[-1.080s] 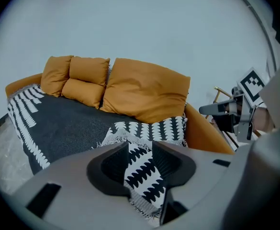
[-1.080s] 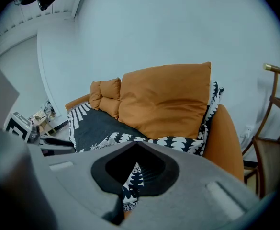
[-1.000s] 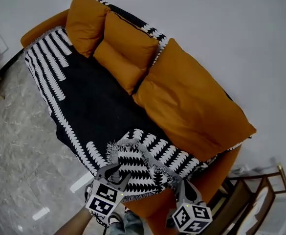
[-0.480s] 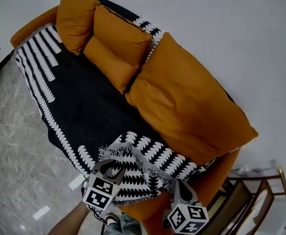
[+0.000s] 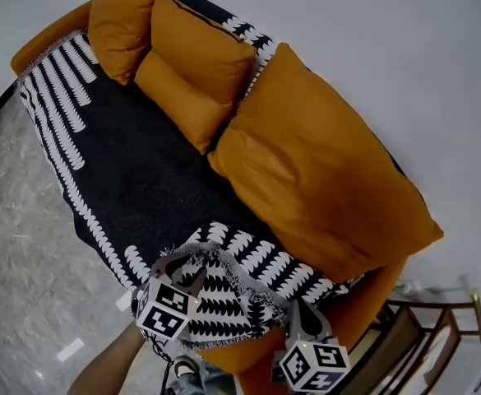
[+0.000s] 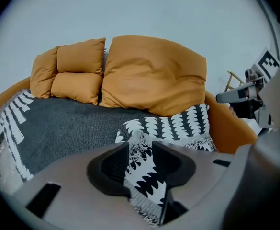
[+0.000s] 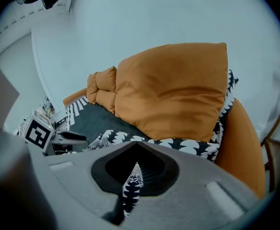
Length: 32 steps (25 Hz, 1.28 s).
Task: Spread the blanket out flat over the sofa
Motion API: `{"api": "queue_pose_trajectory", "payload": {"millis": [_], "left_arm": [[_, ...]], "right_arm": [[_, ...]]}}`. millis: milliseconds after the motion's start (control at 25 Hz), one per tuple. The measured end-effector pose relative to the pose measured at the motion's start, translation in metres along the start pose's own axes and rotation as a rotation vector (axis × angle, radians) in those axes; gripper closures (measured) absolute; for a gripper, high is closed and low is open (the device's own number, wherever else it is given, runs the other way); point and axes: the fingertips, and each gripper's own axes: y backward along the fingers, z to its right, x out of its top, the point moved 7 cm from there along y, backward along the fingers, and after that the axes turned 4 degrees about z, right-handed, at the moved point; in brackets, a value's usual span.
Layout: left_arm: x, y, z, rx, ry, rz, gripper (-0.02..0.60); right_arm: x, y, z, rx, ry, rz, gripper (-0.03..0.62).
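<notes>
- Blanket lies mostly flat over the sofa seat, w/ the patterned border hanging down the front. A strip also shows on the backrest behind the cushions.
- Near end isn't flat: the fringed end is doubled back in a bunched flap by the arm.
- L gripper: jaws nearly together, pinching a fold of that flap, fringe hanging below.
- R gripper: jaws closed on a thin bit of the same end.
- Left to do, I'd judge: draw that end out & lay it smooth. Rest looks done.
- Can't see: blanket under/behind the cushions, or how far the front drape goes (cut off at frame edge). Near arm sits partly behind the grippers.
</notes>
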Motion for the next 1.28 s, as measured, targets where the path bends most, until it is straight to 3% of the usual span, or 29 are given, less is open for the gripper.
{"api": "queue_pose_trajectory", "payload": {"millis": [120, 480, 680, 1040, 1280], "left_arm": [[0.002, -0.011, -0.006, 0.009, -0.029, -0.004, 0.428], [0.013, -0.041, -0.035, 0.035, 0.007, -0.004, 0.428], [0.022, -0.055, -0.047, -0.019, -0.005, -0.004, 0.428], [0.015, -0.08, -0.066, -0.151, -0.003, -0.146, 0.428], [0.007, -0.091, -0.066, -0.161, -0.002, -0.174, 0.43]], "right_arm": [[-0.003, -0.006, 0.0, 0.01, 0.008, -0.006, 0.589], [-0.002, -0.017, 0.006, 0.022, 0.019, -0.027, 0.589], [0.002, -0.02, 0.013, 0.016, 0.022, -0.032, 0.589], [0.0, -0.021, 0.02, 0.013, 0.014, -0.032, 0.589], [0.002, -0.021, 0.025, 0.05, 0.025, -0.013, 0.589]]}}
